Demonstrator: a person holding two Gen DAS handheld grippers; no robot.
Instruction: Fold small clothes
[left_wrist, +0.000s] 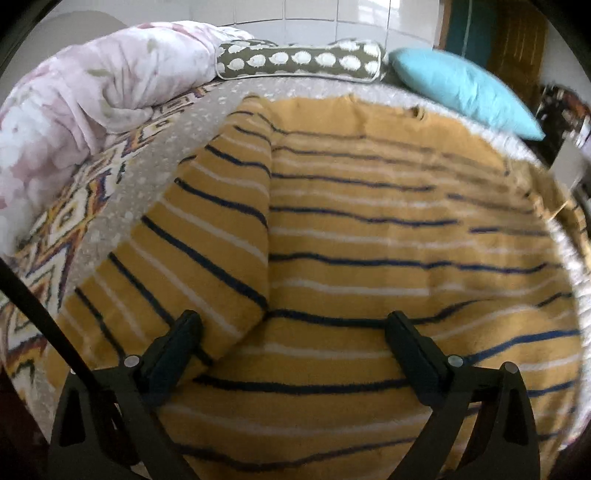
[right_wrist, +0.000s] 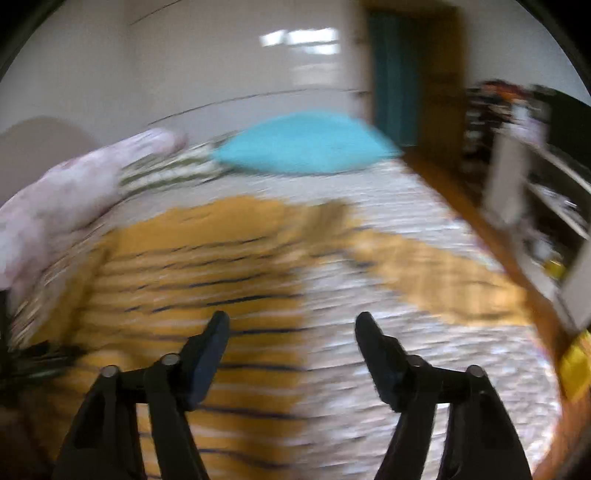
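1. My left gripper (left_wrist: 293, 325) hangs over the mustard striped garment (left_wrist: 369, 240), its jaws spread wide with nothing between them; I can see bare knit in the gap.
2. That garment fills most of the left wrist view, lying flat on the grey patterned bedspread (left_wrist: 155, 162). One sleeve (left_wrist: 207, 236) is folded in over the body, running from about 7 o'clock toward 12 o'clock.
3. At 10 o'clock in the same view sits a bunched pink floral quilt (left_wrist: 81, 96); at 12 o'clock a brown bolster with white spots (left_wrist: 299, 61); at 1 o'clock a turquoise pillow (left_wrist: 465, 92), resting on the bedspread beyond the garment's far edge.
4. My right gripper (right_wrist: 291, 325) is heavily blurred, but I can make out its jaws standing apart and holding nothing.
5. In the right wrist view the garment (right_wrist: 192, 266) lies from 9 o'clock to centre, under the left finger (right_wrist: 208, 354); the other sleeve (right_wrist: 436, 273) stretches out flat toward 3 o'clock.
6. The right finger (right_wrist: 380, 362) is over bare bedspread (right_wrist: 369, 332). The turquoise pillow (right_wrist: 303, 144) is at 12 o'clock, a shelf unit (right_wrist: 543, 192) at 3 o'clock.
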